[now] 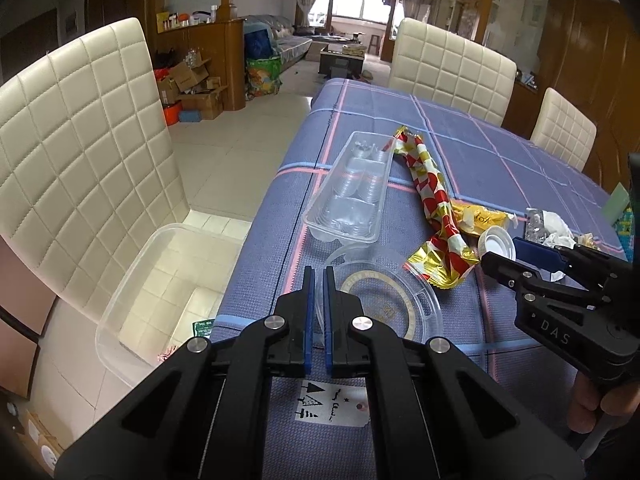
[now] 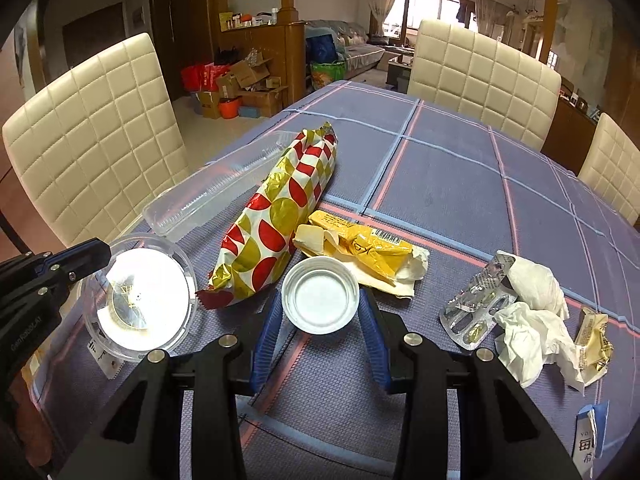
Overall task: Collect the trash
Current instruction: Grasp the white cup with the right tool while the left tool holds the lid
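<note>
My left gripper (image 1: 319, 276) is shut on the near rim of a clear round plastic lid (image 1: 384, 300) that lies on the blue checked tablecloth. From the right wrist view that lid (image 2: 140, 300) shines at the left, with the left gripper (image 2: 90, 251) at its edge. My right gripper (image 2: 320, 300) is shut on a white round cap (image 2: 320, 295), one blue finger (image 2: 266, 332) on each side. The left wrist view shows the cap (image 1: 496, 242) at the right gripper (image 1: 508, 256).
A red-and-gold wrapper (image 2: 276, 224), a yellow wrapper (image 2: 360, 252) and a clear tray (image 1: 348, 192) lie behind the cap. Crumpled tissue (image 2: 532, 320) and a blister pack (image 2: 476, 312) sit to the right. A clear bin (image 1: 140, 292) rests on the cream chair left of the table.
</note>
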### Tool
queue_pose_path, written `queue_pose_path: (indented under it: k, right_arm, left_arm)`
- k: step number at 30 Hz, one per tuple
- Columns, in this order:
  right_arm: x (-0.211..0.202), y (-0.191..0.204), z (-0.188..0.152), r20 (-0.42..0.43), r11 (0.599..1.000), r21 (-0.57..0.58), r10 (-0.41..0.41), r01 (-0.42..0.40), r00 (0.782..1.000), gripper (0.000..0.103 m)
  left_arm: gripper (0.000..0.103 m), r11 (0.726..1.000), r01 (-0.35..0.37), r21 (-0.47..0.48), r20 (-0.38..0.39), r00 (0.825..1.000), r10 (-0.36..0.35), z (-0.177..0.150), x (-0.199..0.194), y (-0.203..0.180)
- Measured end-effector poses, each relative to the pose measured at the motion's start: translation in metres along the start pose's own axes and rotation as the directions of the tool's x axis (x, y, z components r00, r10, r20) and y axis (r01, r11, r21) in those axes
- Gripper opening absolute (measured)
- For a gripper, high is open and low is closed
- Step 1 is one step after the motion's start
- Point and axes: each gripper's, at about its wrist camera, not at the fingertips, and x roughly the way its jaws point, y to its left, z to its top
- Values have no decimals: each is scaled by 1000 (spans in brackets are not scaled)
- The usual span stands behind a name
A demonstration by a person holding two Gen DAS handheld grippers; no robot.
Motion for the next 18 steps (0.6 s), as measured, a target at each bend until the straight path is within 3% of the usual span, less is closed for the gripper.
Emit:
queue_pose_path:
  k: [7, 18]
  right_arm:
    - [-9, 5, 0, 18, 1000, -9, -6, 7, 1000, 38]
    - [-22, 19, 2, 48, 999, -29, -18, 19, 999, 38]
  left_arm:
    - [4, 1000, 12, 1, 33, 999, -12, 2, -15, 1]
    - [4, 997, -52, -61, 82, 995, 56, 6, -32, 36]
